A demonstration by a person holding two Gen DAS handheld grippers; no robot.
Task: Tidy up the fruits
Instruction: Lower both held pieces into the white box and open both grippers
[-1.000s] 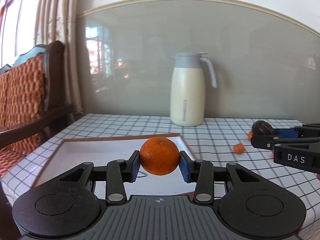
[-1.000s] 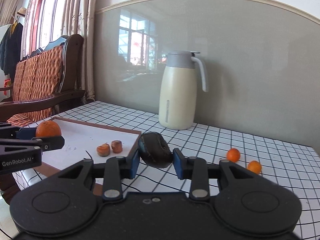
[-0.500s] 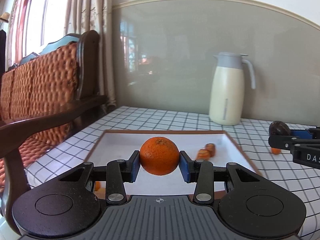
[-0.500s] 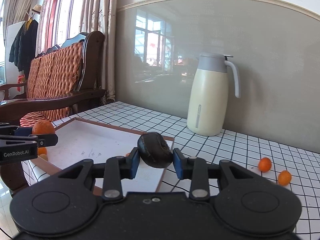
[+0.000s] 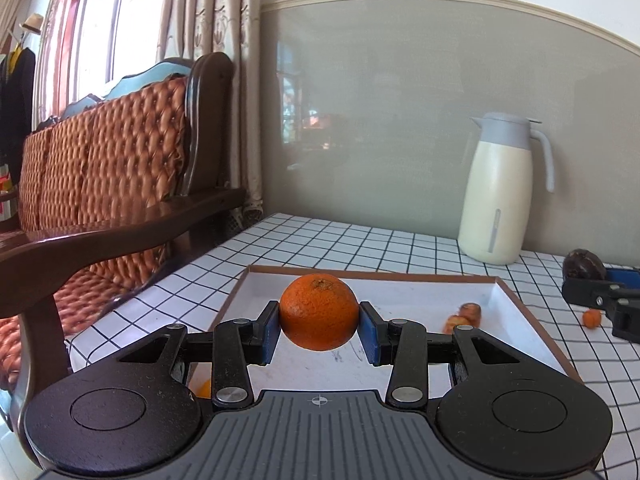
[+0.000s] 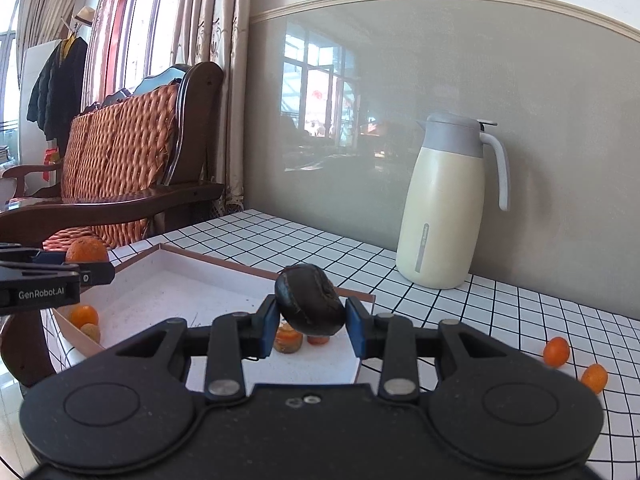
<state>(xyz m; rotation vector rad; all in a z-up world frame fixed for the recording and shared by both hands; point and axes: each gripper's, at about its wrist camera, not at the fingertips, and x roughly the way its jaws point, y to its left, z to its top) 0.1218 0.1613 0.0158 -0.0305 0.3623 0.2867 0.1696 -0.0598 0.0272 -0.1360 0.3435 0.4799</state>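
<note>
Fruits are held in both grippers: an orange [image 5: 319, 311] is clamped by the left gripper [image 5: 319, 334], a dark fruit [image 6: 310, 299] by the right gripper [image 6: 310, 330]; both have been swung from beside the jug [image 5: 502, 188] to over the white tray [image 5: 520, 318], so release seems near; only the right view shows two small oranges [image 6: 557, 351] left on the counter [image 6: 500, 320], and fruit in the tray's near corner.

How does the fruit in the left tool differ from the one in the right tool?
The orange in the left tool is bright orange with a pebbled skin; the dark fruit in the right tool is brown-black and wrinkled. The orange is round and sits stem end up; the dark fruit is more oval and sits tilted. Both are pinched between blue pads and held above the white tray, not resting on it.
</note>
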